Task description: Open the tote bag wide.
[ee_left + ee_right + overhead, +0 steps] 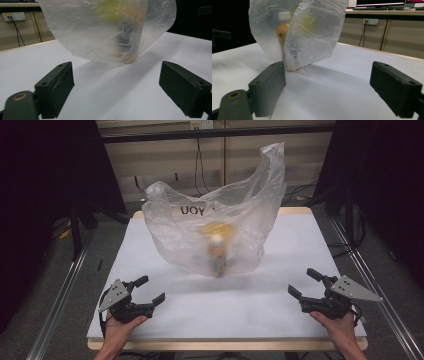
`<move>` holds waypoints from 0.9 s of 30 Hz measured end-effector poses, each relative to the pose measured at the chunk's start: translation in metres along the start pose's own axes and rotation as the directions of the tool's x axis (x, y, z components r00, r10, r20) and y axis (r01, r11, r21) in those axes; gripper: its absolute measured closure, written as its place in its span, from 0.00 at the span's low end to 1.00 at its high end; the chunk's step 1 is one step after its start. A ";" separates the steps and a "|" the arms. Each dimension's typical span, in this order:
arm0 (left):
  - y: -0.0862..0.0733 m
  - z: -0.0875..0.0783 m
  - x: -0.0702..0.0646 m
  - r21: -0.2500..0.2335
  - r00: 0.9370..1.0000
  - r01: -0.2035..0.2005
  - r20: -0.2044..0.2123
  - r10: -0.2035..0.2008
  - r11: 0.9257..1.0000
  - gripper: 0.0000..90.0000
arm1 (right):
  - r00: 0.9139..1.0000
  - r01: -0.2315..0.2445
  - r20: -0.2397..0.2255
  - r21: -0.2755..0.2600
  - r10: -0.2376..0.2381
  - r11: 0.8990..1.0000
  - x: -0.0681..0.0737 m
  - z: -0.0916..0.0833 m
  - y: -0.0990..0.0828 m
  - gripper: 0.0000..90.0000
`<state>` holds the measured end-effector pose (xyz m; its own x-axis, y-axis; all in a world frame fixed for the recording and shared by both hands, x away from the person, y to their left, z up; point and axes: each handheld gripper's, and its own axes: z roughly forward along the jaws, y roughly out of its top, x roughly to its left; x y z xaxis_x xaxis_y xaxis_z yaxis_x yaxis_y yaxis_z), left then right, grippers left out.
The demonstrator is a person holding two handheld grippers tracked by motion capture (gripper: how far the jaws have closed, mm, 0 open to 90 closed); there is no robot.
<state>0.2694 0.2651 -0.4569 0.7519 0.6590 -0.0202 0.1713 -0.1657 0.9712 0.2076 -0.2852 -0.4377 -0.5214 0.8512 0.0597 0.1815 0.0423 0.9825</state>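
From my high view I can read one piece of print: dark capital letters on the upper front of the translucent plastic bag, which stands on the white worktop. They appear as "UOY", seemingly mirrored, as if I am seeing them through the film from the back. A further mark sits just right of them, too crumpled to make out. In my right gripper view, the bottle inside the bag carries a small dark mark on its orange label, but it is too blurred for me to read.
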 end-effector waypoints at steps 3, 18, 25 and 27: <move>0.000 0.001 -0.001 0.008 1.000 0.007 0.009 -0.007 1.000 0.22 | 1.000 -0.003 -0.008 0.007 0.003 1.000 0.001 0.001 0.000 0.23; 0.009 0.005 -0.004 0.025 0.990 0.037 0.136 -0.040 0.999 0.71 | 0.994 -0.011 -0.107 0.040 0.015 0.999 0.003 0.016 0.004 0.75; 0.017 0.010 -0.010 0.054 0.986 0.013 0.167 -0.022 0.998 0.86 | 0.982 -0.012 -0.187 0.043 0.020 0.999 0.006 0.022 0.013 0.96; 0.019 0.012 -0.014 0.055 0.982 0.041 0.184 -0.051 0.998 0.89 | 0.979 -0.005 -0.206 0.046 0.014 0.999 0.008 0.025 0.015 1.00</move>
<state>0.2699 0.2439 -0.4407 0.8467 0.5200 -0.1129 0.2370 -0.1786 0.9550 0.2269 -0.2646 -0.4272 -0.6791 0.7259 0.1089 0.2223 0.0620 0.9730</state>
